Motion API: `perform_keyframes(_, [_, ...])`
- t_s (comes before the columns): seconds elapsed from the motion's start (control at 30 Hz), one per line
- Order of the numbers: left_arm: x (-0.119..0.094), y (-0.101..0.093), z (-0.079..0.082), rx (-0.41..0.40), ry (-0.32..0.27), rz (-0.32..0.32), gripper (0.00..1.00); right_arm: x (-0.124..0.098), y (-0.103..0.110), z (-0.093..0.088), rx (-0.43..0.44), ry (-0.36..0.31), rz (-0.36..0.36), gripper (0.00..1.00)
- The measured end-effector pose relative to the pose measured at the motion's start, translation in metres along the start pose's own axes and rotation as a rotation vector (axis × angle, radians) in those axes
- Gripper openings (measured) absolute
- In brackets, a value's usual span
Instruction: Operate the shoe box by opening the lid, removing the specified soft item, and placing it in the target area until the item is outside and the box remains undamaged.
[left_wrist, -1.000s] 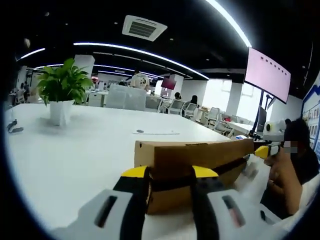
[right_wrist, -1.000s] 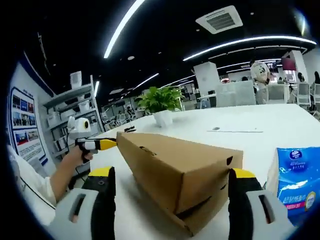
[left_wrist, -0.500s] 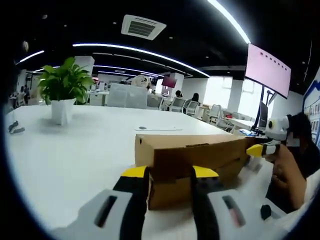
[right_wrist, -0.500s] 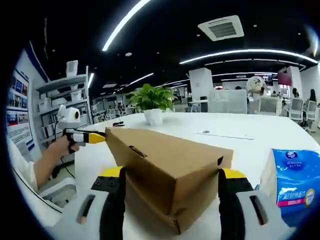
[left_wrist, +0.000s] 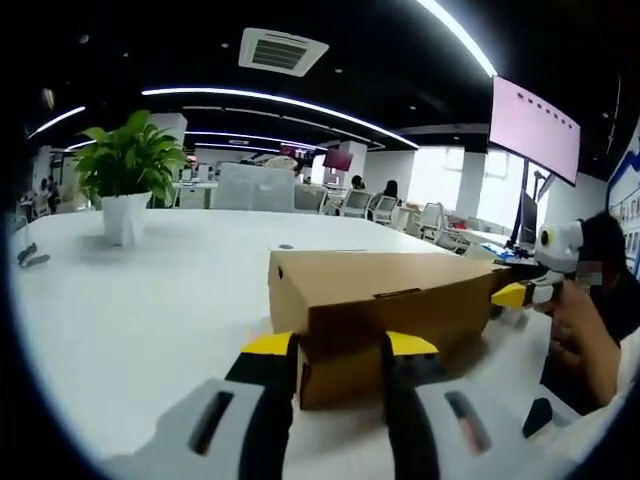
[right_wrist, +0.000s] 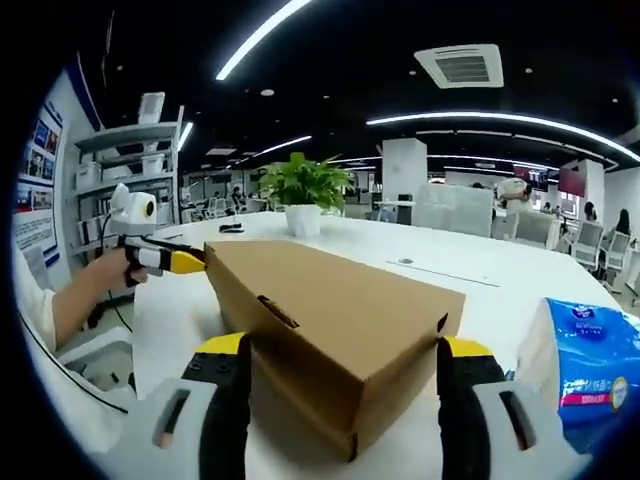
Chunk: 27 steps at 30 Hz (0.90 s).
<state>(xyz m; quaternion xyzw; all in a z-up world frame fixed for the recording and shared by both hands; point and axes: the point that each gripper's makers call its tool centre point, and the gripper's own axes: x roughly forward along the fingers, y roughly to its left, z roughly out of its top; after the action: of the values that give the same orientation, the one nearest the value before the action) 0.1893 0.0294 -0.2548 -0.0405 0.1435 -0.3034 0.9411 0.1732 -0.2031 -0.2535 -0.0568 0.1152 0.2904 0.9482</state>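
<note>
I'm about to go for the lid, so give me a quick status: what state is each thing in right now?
Shoe box: lid shut, flat on the white table.
Left gripper: open, jaws at the box's near end.
Right gripper: open, jaws either side of the box's end.
Tissue pack: sealed, beside the box.
Potted plant: upright.

The plain brown cardboard shoe box (left_wrist: 385, 300) sits on the glossy white table (left_wrist: 150, 300). The left gripper (left_wrist: 335, 372) has black jaws capped in yellow on light grey bodies, and the right gripper (right_wrist: 343, 378) matches. The soft tissue pack (right_wrist: 585, 365) is bright blue with white lettering. The leafy green plant (left_wrist: 128, 165) stands in a white pot. A wall screen (left_wrist: 533, 128) glows pale pink.
</note>
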Motion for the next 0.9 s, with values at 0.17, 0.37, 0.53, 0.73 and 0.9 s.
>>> perform_keyframes(0.17, [-0.001, -0.003, -0.003, 0.01, -0.004, -0.024, 0.32, -0.006, -0.004, 0.001, -0.086, -0.02, -0.036, 0.72])
perform_keyframes(0.37, [-0.002, 0.001, -0.006, 0.133, -0.032, -0.01, 0.38, -0.011, -0.001, 0.001, -0.253, -0.044, -0.053, 0.7])
perform_keyframes(0.53, [-0.012, -0.001, 0.003, 0.422, -0.128, 0.011, 0.5, -0.021, 0.016, 0.018, -0.528, -0.143, -0.036, 0.7])
perform_keyframes(0.73, [-0.023, -0.019, 0.012, 0.659, -0.218, 0.011, 0.56, -0.025, 0.027, 0.02, -0.779, -0.127, -0.041, 0.7])
perform_keyframes(0.9, [-0.031, -0.021, 0.014, 0.734, -0.211, 0.044, 0.57, -0.031, 0.034, 0.024, -0.837, -0.152, -0.047, 0.71])
